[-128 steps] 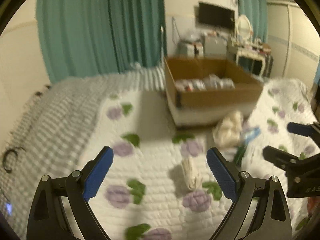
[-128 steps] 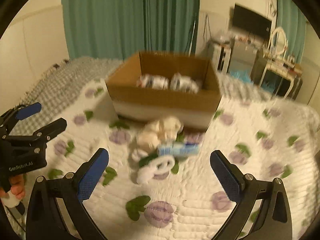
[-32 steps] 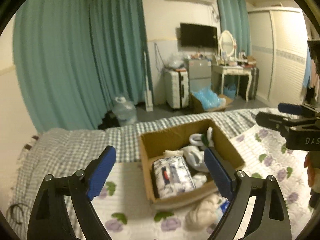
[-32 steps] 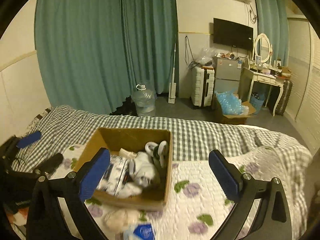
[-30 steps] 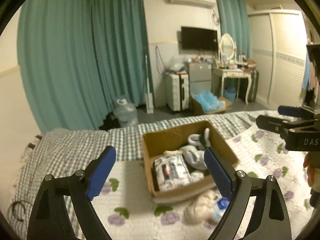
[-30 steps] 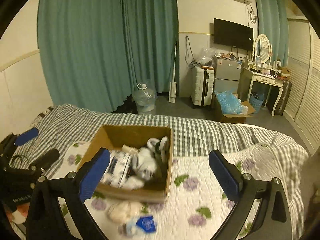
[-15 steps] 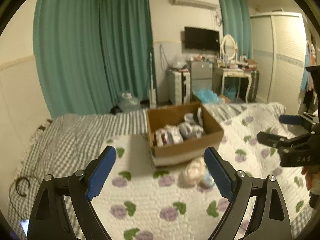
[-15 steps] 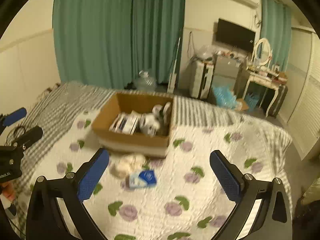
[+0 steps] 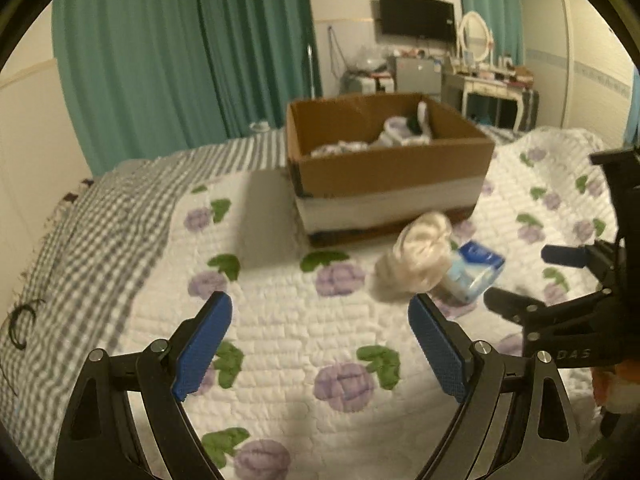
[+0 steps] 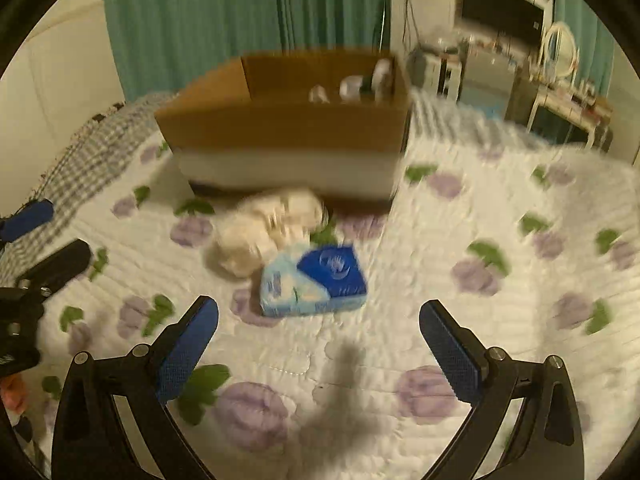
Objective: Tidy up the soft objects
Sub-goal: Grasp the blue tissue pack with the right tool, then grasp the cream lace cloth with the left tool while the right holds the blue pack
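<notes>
A cardboard box [image 9: 392,168] [image 10: 280,132] with several soft items inside stands on the flowered quilt. In front of it lie a cream plush bundle [image 9: 418,258] [image 10: 268,232] and a blue tissue pack [image 9: 474,270] [image 10: 314,280], touching each other. My left gripper [image 9: 320,346] is open and empty, low over the quilt, short of the bundle. My right gripper [image 10: 318,346] is open and empty, just short of the tissue pack. Each gripper shows at the edge of the other's view, the right one [image 9: 560,284] and the left one [image 10: 36,240].
The quilt [image 9: 280,320] covers the bed, with a grey checked blanket [image 9: 92,224] on the left. Teal curtains [image 9: 180,52], a TV [image 9: 416,16] and a dressing table [image 9: 492,84] stand behind the bed.
Both grippers have come down from high above the bed towards the quilt and closer to the bundle and tissue pack. Both stay open and empty.
</notes>
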The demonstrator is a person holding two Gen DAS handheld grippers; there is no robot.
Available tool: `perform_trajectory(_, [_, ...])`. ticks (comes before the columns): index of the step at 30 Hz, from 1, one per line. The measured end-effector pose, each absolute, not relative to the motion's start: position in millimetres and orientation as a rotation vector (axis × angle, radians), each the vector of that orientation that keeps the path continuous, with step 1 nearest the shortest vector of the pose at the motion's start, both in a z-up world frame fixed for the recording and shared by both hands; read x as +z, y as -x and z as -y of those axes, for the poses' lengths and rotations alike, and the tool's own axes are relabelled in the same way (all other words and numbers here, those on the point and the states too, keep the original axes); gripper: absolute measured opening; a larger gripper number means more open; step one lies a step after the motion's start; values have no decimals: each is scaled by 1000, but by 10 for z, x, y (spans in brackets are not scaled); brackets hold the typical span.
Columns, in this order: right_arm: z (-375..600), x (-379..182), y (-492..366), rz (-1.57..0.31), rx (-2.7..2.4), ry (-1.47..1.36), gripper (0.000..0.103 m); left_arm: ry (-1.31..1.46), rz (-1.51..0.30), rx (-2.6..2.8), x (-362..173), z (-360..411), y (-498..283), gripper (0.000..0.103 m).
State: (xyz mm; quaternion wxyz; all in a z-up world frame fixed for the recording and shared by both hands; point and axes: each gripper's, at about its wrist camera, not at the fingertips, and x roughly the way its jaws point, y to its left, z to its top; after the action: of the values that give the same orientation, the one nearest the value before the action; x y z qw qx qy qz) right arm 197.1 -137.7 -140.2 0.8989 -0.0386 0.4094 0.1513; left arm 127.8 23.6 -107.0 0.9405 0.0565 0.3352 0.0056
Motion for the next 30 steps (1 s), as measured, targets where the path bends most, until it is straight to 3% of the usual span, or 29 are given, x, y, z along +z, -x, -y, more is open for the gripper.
perform_trajectory(11, [1238, -1796, -2415, -950, 322, 105, 96, -89, -776, -34, -1377, -230, -1603, 91])
perform_trajectory(15, [1316, -1792, -2459, -955, 331, 64, 74, -109, -799, -58, -1431, -123, -1670, 91])
perform_trajectory(30, [1986, -1426, -2630, -852, 189, -9, 74, -146, -835, -161, -1459, 357, -2117, 91])
